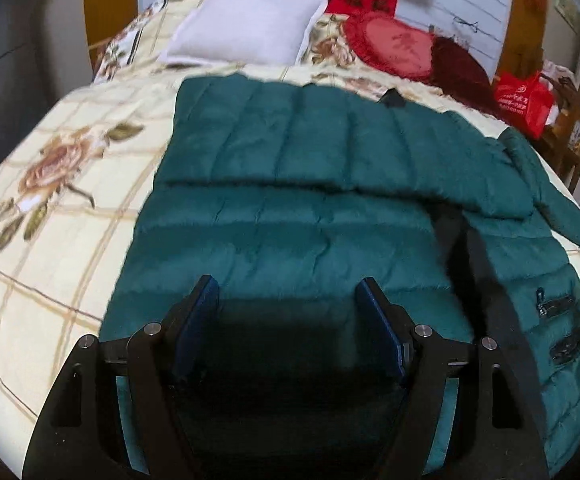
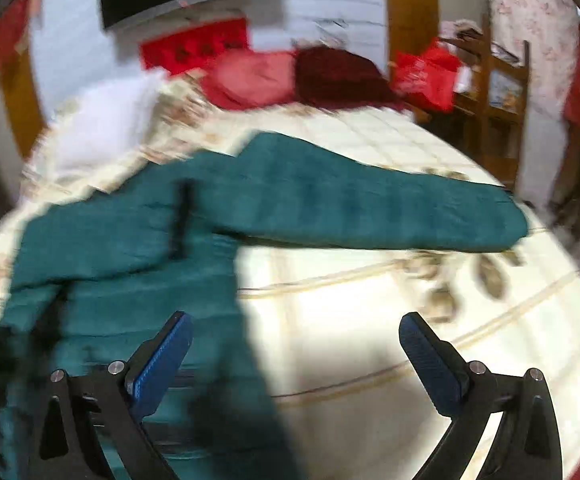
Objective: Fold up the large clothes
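Note:
A dark green quilted puffer jacket (image 1: 309, 184) lies on the bed, one sleeve folded across its body, the other sleeve (image 1: 549, 196) trailing right. My left gripper (image 1: 288, 292) is open, hovering over the jacket's near part, holding nothing. In the blurred right wrist view the jacket (image 2: 130, 240) lies at left, with its sleeve (image 2: 369, 212) stretched out to the right over the bedspread. My right gripper (image 2: 295, 328) is open wide and empty, above the jacket's right edge and the bedspread.
The bed has a cream floral checked bedspread (image 1: 50, 220). A white pillow (image 1: 246, 24), a red round cushion (image 1: 393, 44) and a dark red bundle (image 1: 461, 64) lie at the head. A red bag (image 1: 523, 100) sits on wooden furniture (image 2: 501, 92) to the right.

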Available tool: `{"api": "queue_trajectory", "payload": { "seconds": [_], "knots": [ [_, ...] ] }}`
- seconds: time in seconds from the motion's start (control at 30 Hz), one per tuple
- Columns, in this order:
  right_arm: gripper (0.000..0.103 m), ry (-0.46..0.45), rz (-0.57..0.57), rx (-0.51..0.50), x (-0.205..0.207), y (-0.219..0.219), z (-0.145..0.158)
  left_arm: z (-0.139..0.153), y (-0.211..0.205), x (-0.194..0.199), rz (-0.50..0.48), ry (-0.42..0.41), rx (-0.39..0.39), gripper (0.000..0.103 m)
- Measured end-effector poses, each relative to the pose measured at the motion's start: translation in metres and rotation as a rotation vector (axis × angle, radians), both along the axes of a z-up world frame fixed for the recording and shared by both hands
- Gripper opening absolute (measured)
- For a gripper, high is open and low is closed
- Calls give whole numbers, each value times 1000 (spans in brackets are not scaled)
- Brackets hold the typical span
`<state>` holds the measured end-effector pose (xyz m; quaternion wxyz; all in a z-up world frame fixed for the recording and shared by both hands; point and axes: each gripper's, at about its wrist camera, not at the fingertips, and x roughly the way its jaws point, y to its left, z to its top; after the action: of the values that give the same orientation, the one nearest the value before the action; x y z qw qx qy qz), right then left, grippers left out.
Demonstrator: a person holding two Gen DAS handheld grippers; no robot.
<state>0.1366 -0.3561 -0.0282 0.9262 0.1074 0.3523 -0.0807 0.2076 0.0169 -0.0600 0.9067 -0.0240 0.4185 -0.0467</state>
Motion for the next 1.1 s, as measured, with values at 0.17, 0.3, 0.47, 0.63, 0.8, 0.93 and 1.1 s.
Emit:
{"api": "queue_trajectory", "payload": {
  "seconds": [0.17, 0.3, 0.47, 0.63, 0.8, 0.93, 1.1],
  "knots": [
    [103, 148, 24, -126, 27, 23, -38, -3, 14, -2, 9, 11, -79, 73],
    [103, 176, 26, -161, 22, 23, -44, -5, 11, -4, 6, 25, -68, 73],
    [103, 180, 45, -143, 13, 26, -45, -5, 9, -11, -3, 21, -30, 73],
    [102, 70, -97, -72, 5, -36, -13, -2, 11, -9, 8, 20, -28, 73],
    [102, 88, -324, -8, 5, -173, -4, 4, 11, -6, 40, 16, -13, 73],
    [102, 151, -456, 142, 4, -275, -26, 6, 12, -1, 51, 23, -24, 73],
    [101, 113, -493, 253, 10, -336, -46, 3, 12, 4, 53, 47, -22, 73]
  ]
}}
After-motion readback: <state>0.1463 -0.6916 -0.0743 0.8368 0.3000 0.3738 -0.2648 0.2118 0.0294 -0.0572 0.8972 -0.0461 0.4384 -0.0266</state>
